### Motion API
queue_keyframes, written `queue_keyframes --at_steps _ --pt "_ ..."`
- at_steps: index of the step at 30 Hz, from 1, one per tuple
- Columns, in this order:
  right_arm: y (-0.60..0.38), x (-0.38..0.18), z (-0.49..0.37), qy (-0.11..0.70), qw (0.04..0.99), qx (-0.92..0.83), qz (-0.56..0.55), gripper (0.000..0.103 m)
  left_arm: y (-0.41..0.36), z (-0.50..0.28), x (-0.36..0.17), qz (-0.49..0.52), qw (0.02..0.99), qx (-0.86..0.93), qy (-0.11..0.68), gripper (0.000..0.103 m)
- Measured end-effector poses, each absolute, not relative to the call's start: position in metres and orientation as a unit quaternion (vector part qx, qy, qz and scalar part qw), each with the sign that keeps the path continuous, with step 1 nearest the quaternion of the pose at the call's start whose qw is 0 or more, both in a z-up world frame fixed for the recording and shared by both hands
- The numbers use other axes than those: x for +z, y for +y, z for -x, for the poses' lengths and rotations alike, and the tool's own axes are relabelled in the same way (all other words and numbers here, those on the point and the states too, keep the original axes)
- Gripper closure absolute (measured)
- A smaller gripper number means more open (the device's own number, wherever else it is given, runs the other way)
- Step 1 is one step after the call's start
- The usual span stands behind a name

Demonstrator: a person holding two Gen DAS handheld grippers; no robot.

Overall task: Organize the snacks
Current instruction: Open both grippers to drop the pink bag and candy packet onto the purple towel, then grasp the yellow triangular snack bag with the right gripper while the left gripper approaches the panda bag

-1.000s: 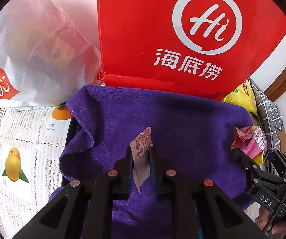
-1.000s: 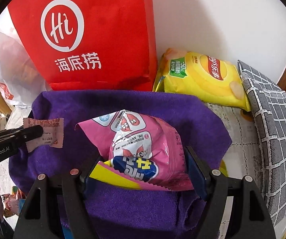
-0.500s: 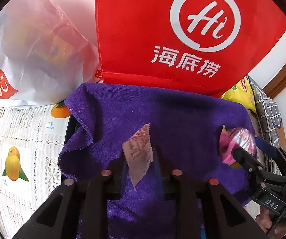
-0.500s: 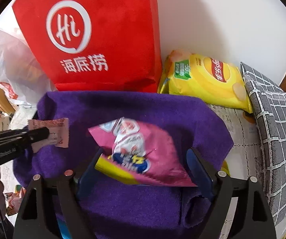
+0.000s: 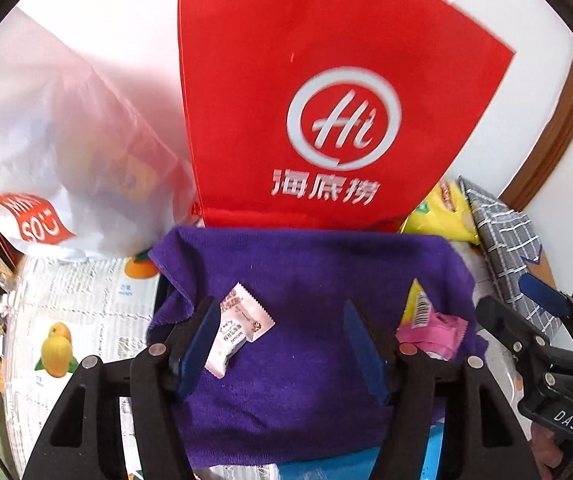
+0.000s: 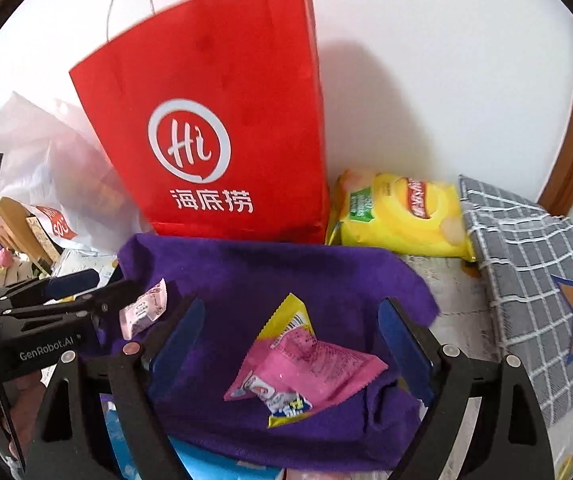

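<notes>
You've just let go w/ both hands. Your left gripper (image 5: 282, 344) was clamped on the small pale-pink sealed sachet (image 5: 239, 330) a sec ago; its jaws have just been opening and now stand apart, the sachet lying on the purple terry-cloth towel (image 5: 306, 272) right by the left blue pad (image 5: 198, 344). Whether it still touches that pad or just sits beside it, hard to tell thru the fisheye blur.

Same on the other side: your right gripper (image 6: 290, 344) had the pink-and-yellow foil snack pouch (image 6: 306, 368) squeezed between its pads; those jaws have also just been opening and are now wide, the pouch lying flat on the towel between them, clear of both pads.

Both cams now sit higher than before: more of the red paper carrier bag w/ white round logo (image 6: 214, 120) shows, incl. its string handles.

Meaning for the task: two snacks are placed on the towel, well apart, sachet left, pouch right. Probably this drop-off step is done.

Still unsorted by the look of it: the yellow crisp packet (image 6: 398, 216) against the wall, between red bag and grey checked cloth (image 6: 526, 264). That's likely your next pick, right hand being nearer.
</notes>
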State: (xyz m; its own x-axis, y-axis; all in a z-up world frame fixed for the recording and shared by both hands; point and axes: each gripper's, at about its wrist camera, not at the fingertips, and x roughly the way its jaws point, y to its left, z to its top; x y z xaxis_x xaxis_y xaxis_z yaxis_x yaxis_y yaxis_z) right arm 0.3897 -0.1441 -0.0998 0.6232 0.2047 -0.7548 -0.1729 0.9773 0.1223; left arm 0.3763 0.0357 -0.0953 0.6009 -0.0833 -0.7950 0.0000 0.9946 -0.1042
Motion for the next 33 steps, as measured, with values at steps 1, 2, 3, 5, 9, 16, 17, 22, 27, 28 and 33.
queue_keyframes --at_steps 1,2,3,5,9,16,17,22,27,28,33 --pt "-0.146 -0.095 -0.385 0.419 0.902 0.102 -0.018 0.014 0.035 -0.375 -0.091 0.042 0.897 -0.022 0.440 0.040" --pt "-0.148 -0.091 -0.379 0.415 0.904 0.095 -0.016 0.012 0.033 -0.370 -0.085 0.034 0.902 -0.017 0.430 0.040" --pt "-0.151 -0.087 -0.374 0.412 0.907 0.088 -0.013 0.009 0.032 -0.365 -0.080 0.025 0.907 -0.011 0.420 0.040" --pt "-0.156 -0.082 -0.364 0.401 0.914 0.064 -0.010 0.007 0.029 -0.353 -0.071 0.014 0.915 -0.004 0.404 0.040" --pt "-0.170 -0.070 -0.342 0.389 0.921 0.029 -0.006 0.007 0.031 -0.334 -0.057 0.018 0.920 -0.004 0.391 0.040" --pt "-0.192 -0.054 -0.292 0.371 0.928 0.028 -0.027 0.007 0.037 -0.281 -0.042 0.029 0.928 -0.010 0.372 0.041" --pt "-0.195 -0.052 -0.285 0.366 0.929 0.031 -0.037 0.007 0.037 -0.275 -0.043 0.033 0.926 -0.015 0.376 0.041" --pt "-0.207 -0.042 -0.246 0.350 0.932 0.062 -0.070 0.007 0.042 -0.239 -0.042 0.040 0.924 -0.014 0.379 0.041" --pt "-0.212 -0.041 -0.214 0.358 0.931 0.045 -0.052 0.007 0.049 -0.203 -0.038 0.039 0.926 -0.005 0.375 0.040" --pt "-0.214 -0.042 -0.207 0.361 0.930 0.047 -0.056 0.007 0.051 -0.198 -0.037 0.041 0.925 -0.006 0.378 0.040" --pt "-0.222 -0.047 -0.182 0.367 0.928 0.041 -0.059 0.008 0.059 -0.174 -0.039 0.043 0.923 0.004 0.382 0.041"
